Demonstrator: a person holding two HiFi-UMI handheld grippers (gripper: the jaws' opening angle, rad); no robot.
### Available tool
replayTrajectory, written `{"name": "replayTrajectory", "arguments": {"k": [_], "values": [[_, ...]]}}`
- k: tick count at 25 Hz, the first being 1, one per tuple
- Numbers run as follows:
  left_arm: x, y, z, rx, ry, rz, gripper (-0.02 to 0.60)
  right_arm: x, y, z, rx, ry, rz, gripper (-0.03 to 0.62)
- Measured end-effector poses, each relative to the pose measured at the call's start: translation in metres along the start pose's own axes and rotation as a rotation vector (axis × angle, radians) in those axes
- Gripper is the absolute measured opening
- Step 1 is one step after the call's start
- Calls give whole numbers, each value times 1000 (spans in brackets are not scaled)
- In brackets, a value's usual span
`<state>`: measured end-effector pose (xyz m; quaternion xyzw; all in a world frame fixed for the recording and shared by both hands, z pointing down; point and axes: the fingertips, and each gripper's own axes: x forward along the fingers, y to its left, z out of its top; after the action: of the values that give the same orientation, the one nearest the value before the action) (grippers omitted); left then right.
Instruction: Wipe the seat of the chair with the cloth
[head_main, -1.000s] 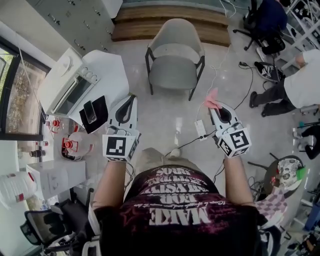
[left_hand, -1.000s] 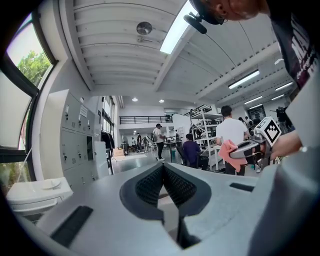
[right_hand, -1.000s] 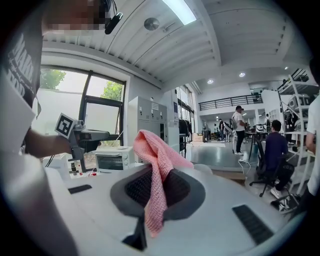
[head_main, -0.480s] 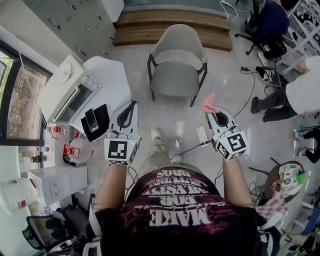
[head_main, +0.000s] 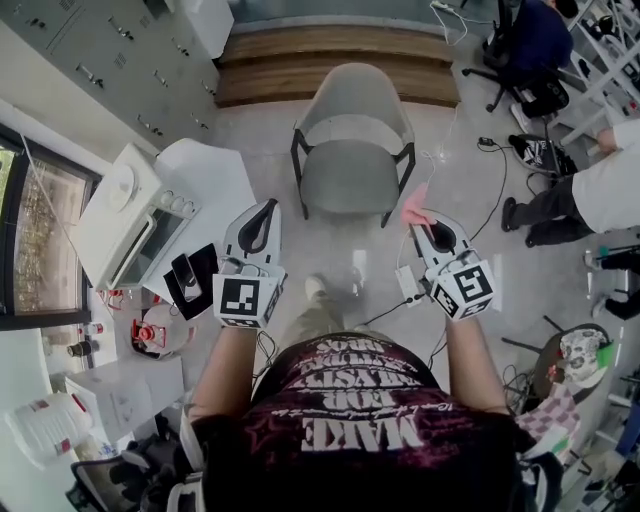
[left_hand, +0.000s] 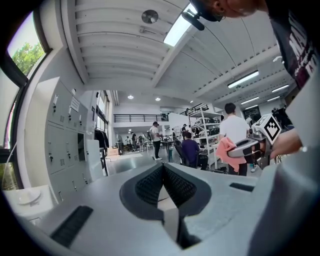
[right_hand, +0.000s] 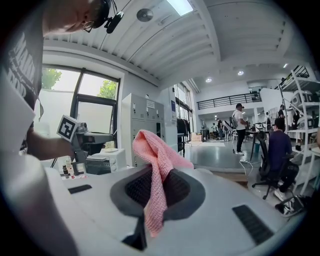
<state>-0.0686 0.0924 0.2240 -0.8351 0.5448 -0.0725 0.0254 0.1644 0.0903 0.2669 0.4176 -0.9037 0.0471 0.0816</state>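
We held both forearms (head_main: 225, 365) forward side by side, our left claw (head_main: 266, 208) closed on nothing, our right claw (head_main: 422, 222) pinched on the cloth (head_main: 416, 202).

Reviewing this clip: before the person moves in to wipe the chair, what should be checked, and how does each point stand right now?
1. Cloth gripped: the pink cloth is pinched between the right gripper jaws. Ok.
2. Left gripper free: jaws together, nothing between them. Ok.
3. Chair seat bare: nothing lies on it. Ok.
4. Cloth on the seat: it hangs over the floor, short of the chair. Not ok.
5. Walking path: a power strip and its cable lie on the floor ahead of the feet. Not ok.
6. Where the seat is dirty: cannot tell.
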Motion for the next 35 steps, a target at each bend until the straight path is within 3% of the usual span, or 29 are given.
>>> {"name": "replayTrajectory", "arguments": {"k": [11,21,29,35], "values": [[57,66,-9,-27,6,-28,3,87,-15,16,-6,31,-4,31],[89,125,-25,-42,0,-63,3,156,-2,34,-66,51,-13,31],[109,126,-32,-45,11,-109,3,167,-11,22,-48,74,-34,31],[130,131,-40,-45,37,-102,3,184,-26,8,-12,90,-23,31]]}}
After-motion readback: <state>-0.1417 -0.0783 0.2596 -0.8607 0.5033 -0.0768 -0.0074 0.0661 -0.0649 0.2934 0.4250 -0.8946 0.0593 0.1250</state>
